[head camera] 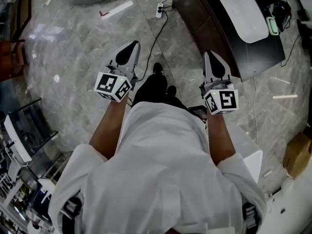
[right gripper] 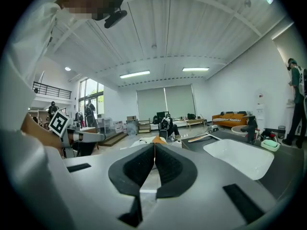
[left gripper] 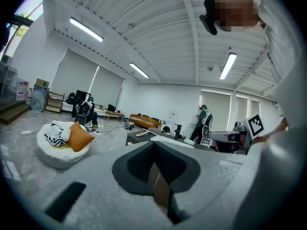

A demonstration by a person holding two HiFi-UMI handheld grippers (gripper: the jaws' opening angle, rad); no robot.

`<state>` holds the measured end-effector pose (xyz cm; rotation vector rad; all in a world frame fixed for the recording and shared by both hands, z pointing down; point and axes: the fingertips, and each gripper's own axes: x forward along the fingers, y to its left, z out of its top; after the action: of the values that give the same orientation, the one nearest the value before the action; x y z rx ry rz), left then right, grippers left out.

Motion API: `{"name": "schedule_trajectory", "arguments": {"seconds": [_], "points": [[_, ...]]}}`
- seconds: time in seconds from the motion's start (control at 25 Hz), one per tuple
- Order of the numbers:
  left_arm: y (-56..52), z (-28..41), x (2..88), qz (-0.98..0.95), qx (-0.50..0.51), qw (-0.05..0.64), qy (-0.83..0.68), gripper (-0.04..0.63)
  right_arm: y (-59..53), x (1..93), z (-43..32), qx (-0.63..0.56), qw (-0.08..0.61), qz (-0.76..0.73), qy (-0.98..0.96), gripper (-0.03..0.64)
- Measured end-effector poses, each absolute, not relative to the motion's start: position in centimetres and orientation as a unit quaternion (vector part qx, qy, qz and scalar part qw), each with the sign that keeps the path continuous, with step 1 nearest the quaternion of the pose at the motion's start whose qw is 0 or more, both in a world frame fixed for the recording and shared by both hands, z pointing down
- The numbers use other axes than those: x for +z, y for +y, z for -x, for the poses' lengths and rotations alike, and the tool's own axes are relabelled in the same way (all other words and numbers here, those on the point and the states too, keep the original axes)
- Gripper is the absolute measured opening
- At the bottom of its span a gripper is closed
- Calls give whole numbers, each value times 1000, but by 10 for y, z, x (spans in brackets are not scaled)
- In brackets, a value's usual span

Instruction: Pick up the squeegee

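Observation:
My left gripper (head camera: 130,45) and right gripper (head camera: 209,53) are held out side by side above the grey marble floor, well short of the dark table (head camera: 209,30). The left gripper's (left gripper: 154,143) jaws are shut with nothing between them. Nothing sits in the right gripper (right gripper: 154,145) either, and it is shut too. A pale, long-handled tool (right gripper: 199,138) lies on the far end of the table; I cannot tell whether it is the squeegee. It also shows small in the left gripper view as a pale stick (left gripper: 143,133).
A white basin (head camera: 241,9) lies on the dark table beside a small green-rimmed item (head camera: 273,26). A power strip (head camera: 159,9) and its black cable cross the floor ahead. A white beanbag with an orange cushion (left gripper: 62,143) is left, a cardboard box (head camera: 297,155) right, and people stand in the distance.

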<state>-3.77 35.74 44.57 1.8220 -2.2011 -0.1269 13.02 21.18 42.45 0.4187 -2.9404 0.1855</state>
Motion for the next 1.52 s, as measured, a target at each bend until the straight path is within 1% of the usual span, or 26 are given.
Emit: {"name": "schedule_trajectory", "arguments": {"seconds": [0.32, 0.52, 0.84, 1.04, 1.32, 1.52], "points": [[292, 114, 431, -658, -49, 120, -742, 17, 156, 416, -55, 46, 91, -158, -982, 15], [262, 146, 431, -675, -50, 118, -727, 17, 134, 411, -28, 42, 87, -180, -979, 15], [210, 174, 435, -688, -48, 118, -715, 17, 85, 413, -15, 48, 77, -211, -973, 15], [170, 186, 430, -691, -38, 114, -712, 17, 46, 412, -2, 55, 59, -213, -974, 15], [92, 208, 417, -700, -16, 117, -705, 17, -28, 402, 20, 59, 45, -209, -975, 15], [27, 205, 405, -710, -10, 113, -695, 17, -82, 398, 20, 66, 40, -209, -975, 15]]}}
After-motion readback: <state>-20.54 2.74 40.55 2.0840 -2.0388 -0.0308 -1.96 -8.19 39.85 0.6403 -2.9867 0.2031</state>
